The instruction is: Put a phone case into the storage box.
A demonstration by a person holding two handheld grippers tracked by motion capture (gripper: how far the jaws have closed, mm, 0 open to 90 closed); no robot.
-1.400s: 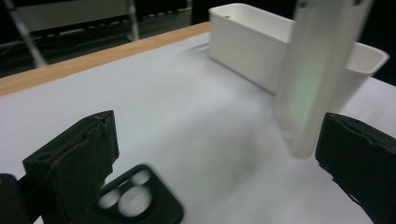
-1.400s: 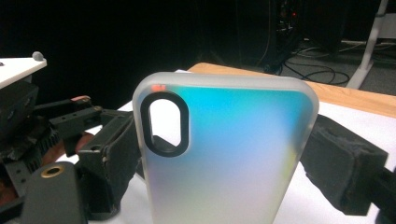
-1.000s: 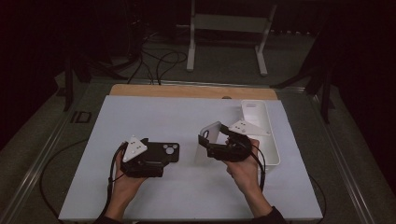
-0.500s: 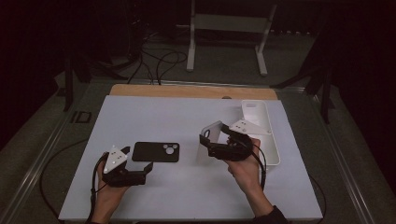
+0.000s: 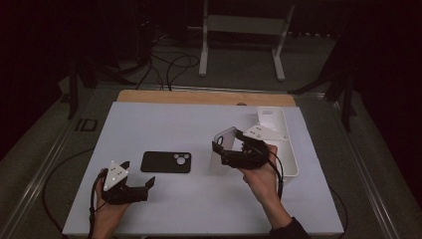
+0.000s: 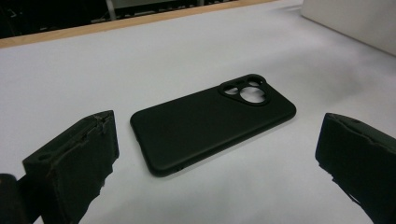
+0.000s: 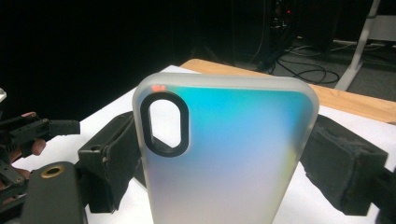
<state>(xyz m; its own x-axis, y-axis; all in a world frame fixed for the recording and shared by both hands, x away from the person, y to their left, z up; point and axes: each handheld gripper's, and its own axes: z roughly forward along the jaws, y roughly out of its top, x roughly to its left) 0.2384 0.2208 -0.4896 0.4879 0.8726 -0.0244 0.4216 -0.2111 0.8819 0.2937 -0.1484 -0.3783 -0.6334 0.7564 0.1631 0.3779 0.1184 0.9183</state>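
A person sits at a pale grey surface (image 5: 164, 124) with a two-jaw gripper in each hand, seen from above. The left gripper (image 5: 142, 188) rests low at the near left of the surface, its jaws released and spread wide with nothing between them. Just beyond it lies a black phone case (image 5: 166, 162), flat on the surface with its back up and its camera cutout at the right end; it is near the left gripper but apart from it. In the left gripper view the black phone case (image 6: 212, 122) lies between the lines of the two spread jaws, a little ahead of them and touching neither, with the round camera openings at its far end. The right gripper (image 5: 223, 149) is raised at the middle right, its jaws clenched on a translucent phone case (image 5: 222, 149) that stands roughly upright off the surface. In the right gripper view this translucent phone case (image 7: 229, 154) stands upright, frosted with a blue-green sheen (a small orange spot sits near its top left corner), with a dark-rimmed oval camera cutout at upper left; the black jaws press on its two long edges. Behind the right gripper, toward the far right of the surface, sits a white tray (image 5: 286, 144), with another pale case-like shape in its far end.
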